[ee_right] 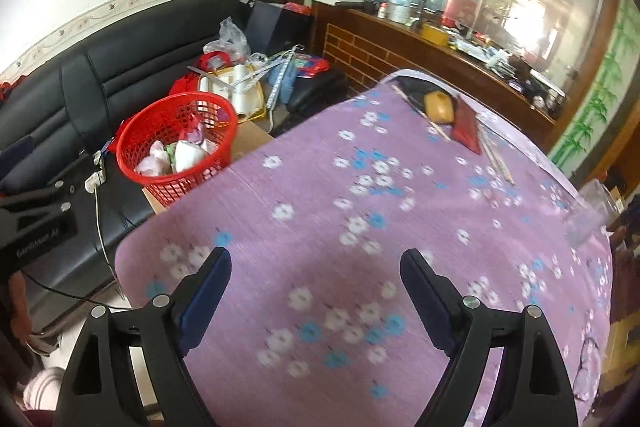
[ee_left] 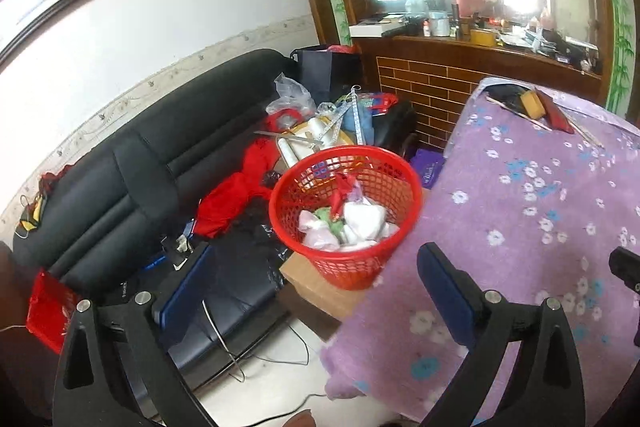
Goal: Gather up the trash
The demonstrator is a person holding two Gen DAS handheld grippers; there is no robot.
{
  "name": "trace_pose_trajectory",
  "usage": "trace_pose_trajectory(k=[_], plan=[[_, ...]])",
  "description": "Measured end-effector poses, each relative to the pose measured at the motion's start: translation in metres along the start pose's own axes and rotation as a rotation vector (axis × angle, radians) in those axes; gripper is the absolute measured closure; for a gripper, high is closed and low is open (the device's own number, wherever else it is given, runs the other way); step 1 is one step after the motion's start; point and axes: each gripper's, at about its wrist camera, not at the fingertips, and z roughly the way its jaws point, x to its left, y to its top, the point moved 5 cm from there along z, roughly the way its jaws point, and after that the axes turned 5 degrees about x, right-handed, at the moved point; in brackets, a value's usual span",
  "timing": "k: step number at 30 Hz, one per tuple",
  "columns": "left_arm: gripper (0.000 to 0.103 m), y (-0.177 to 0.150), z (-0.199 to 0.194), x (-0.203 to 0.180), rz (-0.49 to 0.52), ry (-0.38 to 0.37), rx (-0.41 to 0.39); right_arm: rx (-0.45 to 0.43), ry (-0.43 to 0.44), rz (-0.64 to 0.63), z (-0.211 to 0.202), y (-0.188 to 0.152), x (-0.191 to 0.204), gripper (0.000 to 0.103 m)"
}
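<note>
The red basket (ee_left: 346, 215) is seen at the centre of the left wrist view and at the middle left of the right wrist view. It stands on a cardboard box (ee_left: 320, 283) wedged between the black sofa (ee_left: 132, 163) and the table (ee_right: 360, 227), presumably so that scraps can be dropped in from the table edge without a reach. The basket is of moulded plastic lattice, round and tapering downward. Crumpled white and pink paper wads (ee_left: 360, 223) with a green scrap are held in it, and a red wrapper stands up near its far wall.

The table is covered by a purple cloth printed with white and blue blossoms; the weave appears soft and matte. At its far end, upper right of both views, a yellow rounded block (ee_right: 439, 106), a flat red packet (ee_right: 466, 131) and thin pale sticks (ee_right: 496, 155) are laid together. Whether these count as trash cannot be judged.

The left claw (ee_left: 320, 291) is held spread, nothing between its blue-padded fingers; it hangs over the table edge and the sofa, turned toward the basket. The right claw (ee_right: 316, 291) is likewise spread and empty above the cloth. No loose trash is seen on the near part of the table, so collection looks largely done there.

The sofa is of smooth black leatherette, heaped with red cloth (ee_left: 240, 195), plastic bags and measuring tapes.
</note>
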Motion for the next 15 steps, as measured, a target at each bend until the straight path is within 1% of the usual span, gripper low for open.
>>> trace_pose_trajectory(k=[2,4,7,11,15], plan=[[0.004,-0.001,-0.013,-0.006,-0.005,0.007,-0.007,-0.012,-0.006,-0.002,-0.008,-0.008,-0.009,0.013],[0.004,-0.004,-0.020,-0.013,-0.002,0.010,0.010,-0.021,-0.005,0.001,-0.016,-0.015,-0.017,0.012],[0.004,-0.007,-0.026,-0.017,-0.005,0.034,0.025,-0.025,0.002,-0.002,-0.024,-0.024,-0.026,0.012],[0.004,-0.013,-0.035,-0.023,-0.008,0.065,0.021,-0.038,0.008,-0.025,-0.031,-0.027,-0.027,0.012],[0.004,-0.017,-0.043,-0.024,-0.023,0.067,0.021,-0.049,0.018,-0.052,-0.035,-0.025,-0.022,0.012]])
